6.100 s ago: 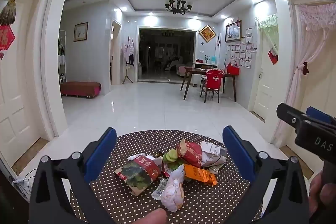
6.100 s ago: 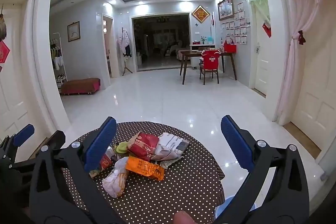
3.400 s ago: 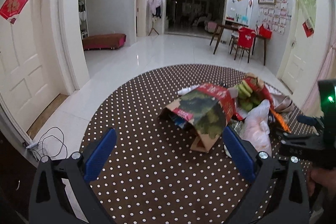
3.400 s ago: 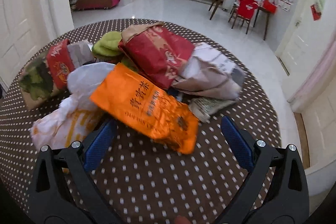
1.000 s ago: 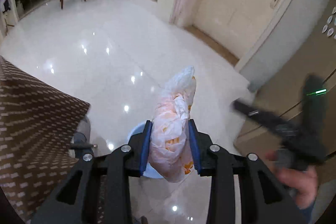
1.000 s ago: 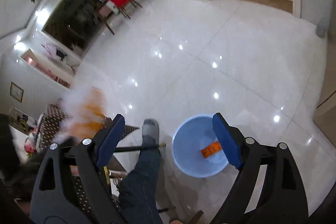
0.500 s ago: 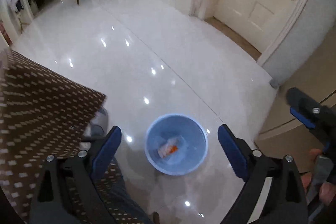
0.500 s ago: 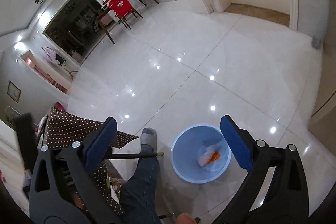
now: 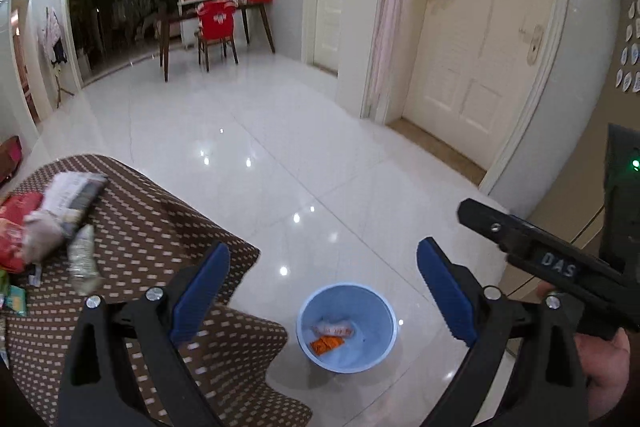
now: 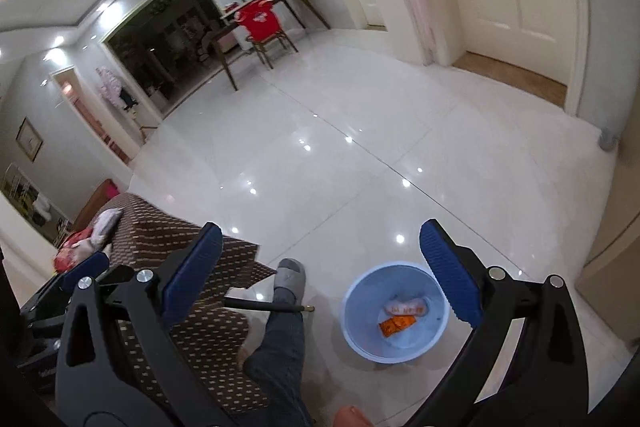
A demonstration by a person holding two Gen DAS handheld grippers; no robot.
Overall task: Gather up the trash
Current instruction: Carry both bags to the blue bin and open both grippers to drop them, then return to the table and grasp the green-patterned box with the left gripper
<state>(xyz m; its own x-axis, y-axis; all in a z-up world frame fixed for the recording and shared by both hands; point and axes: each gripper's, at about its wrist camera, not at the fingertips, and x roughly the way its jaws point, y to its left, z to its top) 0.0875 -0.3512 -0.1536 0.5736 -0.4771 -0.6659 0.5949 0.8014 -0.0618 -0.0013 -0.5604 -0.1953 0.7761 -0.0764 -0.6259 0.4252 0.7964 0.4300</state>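
A light-blue bin [image 9: 306, 311] [image 10: 350, 311] stands on the white floor beside the table. In it lie a white plastic bag [image 9: 334, 329] [image 10: 404, 306] and an orange packet [image 9: 327, 343] [image 10: 396, 325]. My left gripper [image 9: 322, 251] hangs open above the bin with nothing between its blue pads. My right gripper [image 10: 320, 231] is open and empty too, high above the floor left of the bin. More trash [image 9: 44, 223] [image 10: 86, 239], a red packet, papers and a crumpled wrapper, lies on the brown dotted tablecloth [image 9: 160, 227] [image 10: 188, 315].
A person's leg and grey slipper [image 10: 290, 279] rest on the floor between table and bin, with a thin black rod [image 10: 264, 305] beside it. A cream door [image 9: 472, 67] and pink curtain [image 9: 390, 27] stand to the right. A dining table and red chair [image 9: 216, 23] are far back.
My left gripper has opened and let go of the white bag, which now lies in the bin beside the orange packet. Both grippers have risen and tipped upward, bringing the table into view.
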